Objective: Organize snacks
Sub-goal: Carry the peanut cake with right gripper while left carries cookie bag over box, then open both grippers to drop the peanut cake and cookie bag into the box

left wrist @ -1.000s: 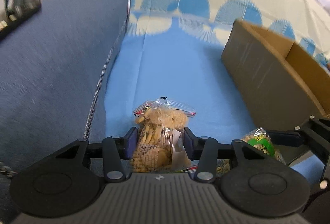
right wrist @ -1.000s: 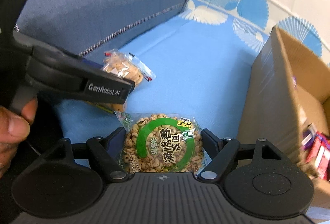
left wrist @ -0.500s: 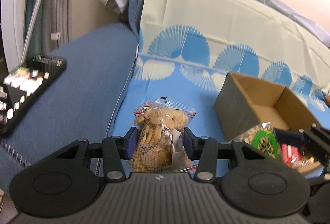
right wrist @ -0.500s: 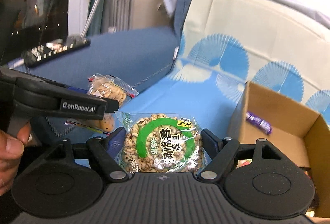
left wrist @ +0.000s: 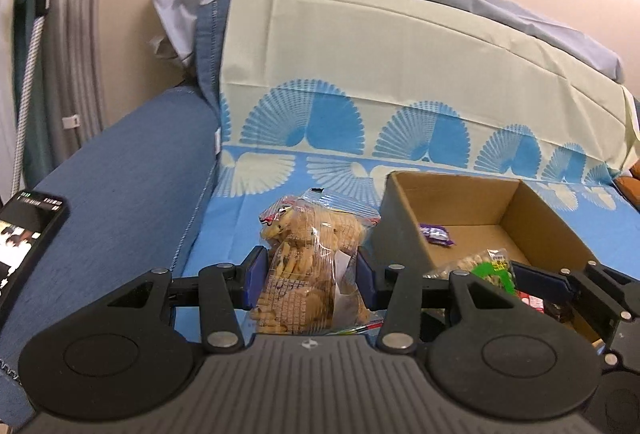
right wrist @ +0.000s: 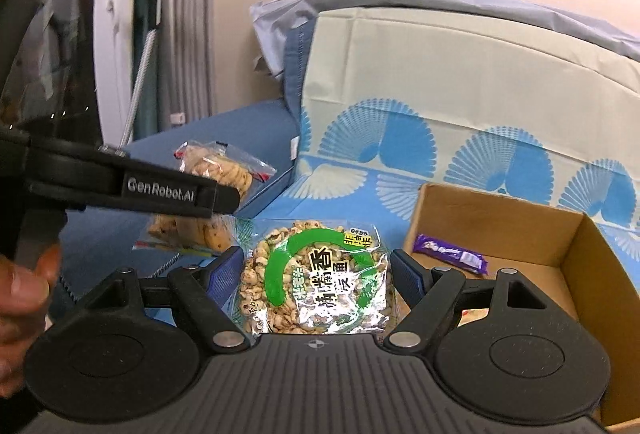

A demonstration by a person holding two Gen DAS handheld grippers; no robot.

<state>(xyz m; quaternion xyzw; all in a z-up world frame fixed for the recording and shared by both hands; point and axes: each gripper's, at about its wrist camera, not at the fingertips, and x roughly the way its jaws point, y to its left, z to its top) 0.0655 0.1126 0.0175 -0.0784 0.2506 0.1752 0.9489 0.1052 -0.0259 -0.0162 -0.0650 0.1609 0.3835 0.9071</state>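
1. Gripping a clear cookie bag (left wrist: 310,266), the left gripper (left wrist: 310,276) has its blue pads pressed on both sides, about half open, lifted above the blue sheet (left wrist: 240,218)
2. Right gripper (right wrist: 318,270) stands wider, clamped on a puffed-grain pack (right wrist: 316,274) with a green ring, held in the air just left of the box (right wrist: 592,274)
3. Box is open on the sheet, a purple bar (right wrist: 450,254) on its floor
4. Phone (left wrist: 24,242) lies on the sofa arm (left wrist: 120,194), at left
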